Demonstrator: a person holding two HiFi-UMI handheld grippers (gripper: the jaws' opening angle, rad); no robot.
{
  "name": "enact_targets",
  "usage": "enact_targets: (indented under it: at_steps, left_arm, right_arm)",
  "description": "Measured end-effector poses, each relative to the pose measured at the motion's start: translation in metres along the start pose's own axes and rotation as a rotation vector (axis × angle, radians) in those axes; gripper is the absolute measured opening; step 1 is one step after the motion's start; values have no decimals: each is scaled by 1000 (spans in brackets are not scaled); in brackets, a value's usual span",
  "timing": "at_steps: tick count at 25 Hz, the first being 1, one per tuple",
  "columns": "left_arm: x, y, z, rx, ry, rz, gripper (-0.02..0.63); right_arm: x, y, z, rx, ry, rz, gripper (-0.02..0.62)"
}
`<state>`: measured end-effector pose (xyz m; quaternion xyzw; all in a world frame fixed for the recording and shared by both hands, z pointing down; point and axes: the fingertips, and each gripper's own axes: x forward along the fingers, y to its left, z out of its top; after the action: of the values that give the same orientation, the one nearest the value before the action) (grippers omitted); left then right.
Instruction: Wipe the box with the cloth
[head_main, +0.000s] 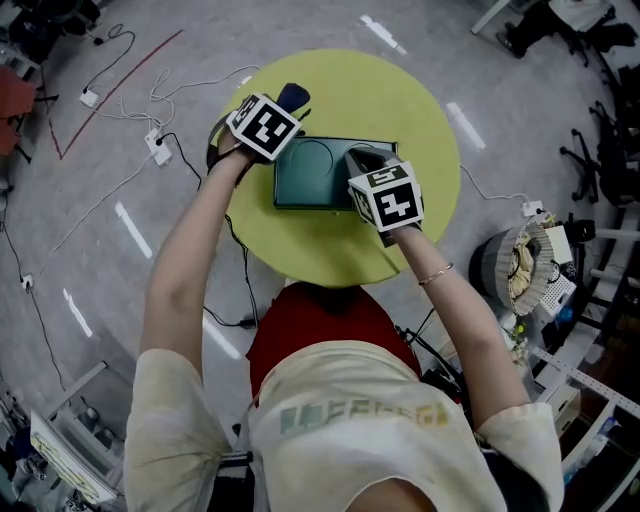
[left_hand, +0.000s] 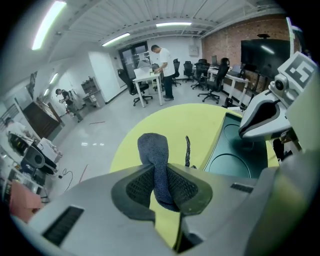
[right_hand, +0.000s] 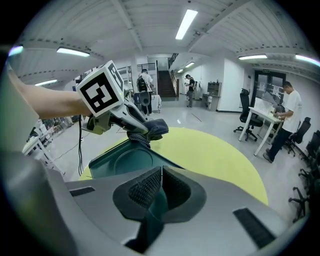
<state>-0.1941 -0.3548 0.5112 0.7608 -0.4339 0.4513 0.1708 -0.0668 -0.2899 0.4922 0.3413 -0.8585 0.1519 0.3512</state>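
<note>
Now the left gripper pinches the cloth beside the box.

The setting is a large open-plan office that doubles as a lab. Long strip lights run across a ribbed white ceiling above a polished grey floor. Black swivel chairs stand at rows of desks, and a person stands at a white desk. A big dark screen stands before a brick wall. A staircase rises at the far end. Loose cables and a power strip lie near the round yellow-green worktop.
</note>
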Motion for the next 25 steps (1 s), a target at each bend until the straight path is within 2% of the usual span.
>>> enact_targets:
  at_steps: [6,16,25]
  left_arm:
    - [-9,7,-8,-32,-43,67,71]
    - [-27,13,-32,-121,-63,129,71]
    - [-35,1,-70,-169,-58,100,71]
  right_arm:
    - [2,12,-6,-25,9,7,38]
    - [2,34,1,-52,0,23,38]
    - [1,57,-4,-69,8,33,38]
